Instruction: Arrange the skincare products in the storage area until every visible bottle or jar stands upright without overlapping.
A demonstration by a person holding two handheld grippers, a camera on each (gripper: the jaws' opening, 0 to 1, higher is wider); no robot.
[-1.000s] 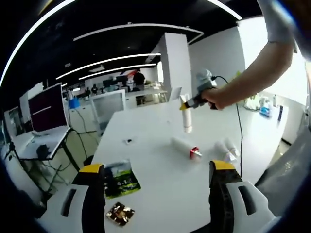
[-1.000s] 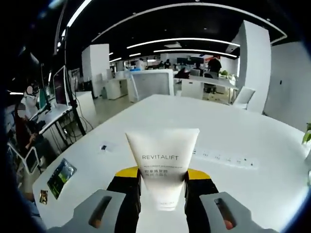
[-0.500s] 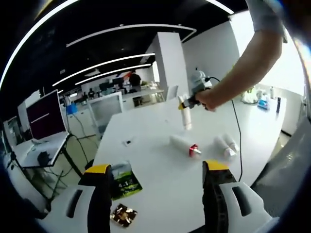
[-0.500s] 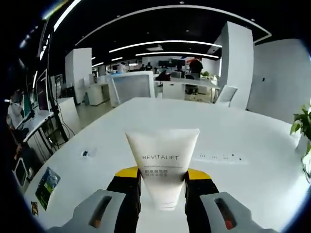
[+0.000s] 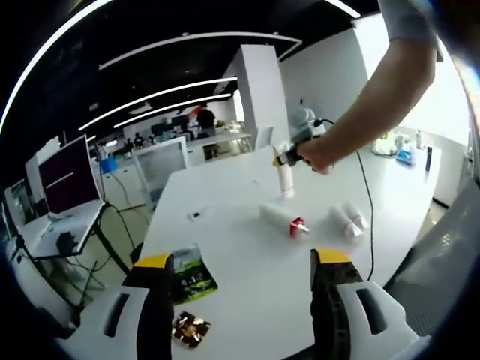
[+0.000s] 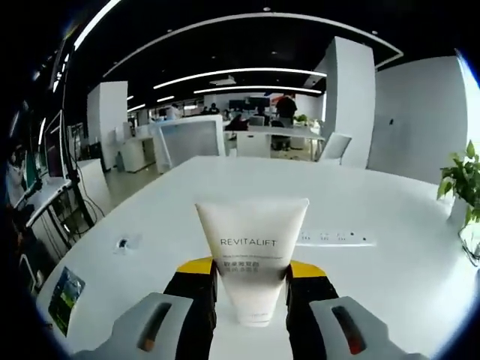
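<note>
A white REVITALIFT tube [image 6: 252, 251] stands between my right gripper's jaws, and the right gripper [image 6: 250, 279] is shut on it. In the left gripper view that same tube [image 5: 286, 178] hangs upright over the white table [image 5: 240, 277], its lower end close to the surface, held by the right gripper [image 5: 289, 160] in a person's hand. A white tube with a red cap [image 5: 282, 219] lies on its side near the table's middle. Two more white tubes [image 5: 347, 221] lie side by side to its right. My left gripper [image 5: 238, 300] is open near the table's near edge with nothing between its jaws.
A green leaflet [image 5: 189, 274] and a small gold packet [image 5: 186, 328] lie near the left jaw. A small dark item [image 5: 195, 216] sits farther back. A cable [image 5: 366, 199] trails from the right gripper. A power strip [image 6: 336, 238] lies on the table, a plant [image 6: 459, 180] at the right.
The right gripper has lowered the tube toward the table and carried it slightly farther back. Both views have shifted a little with the hands.
</note>
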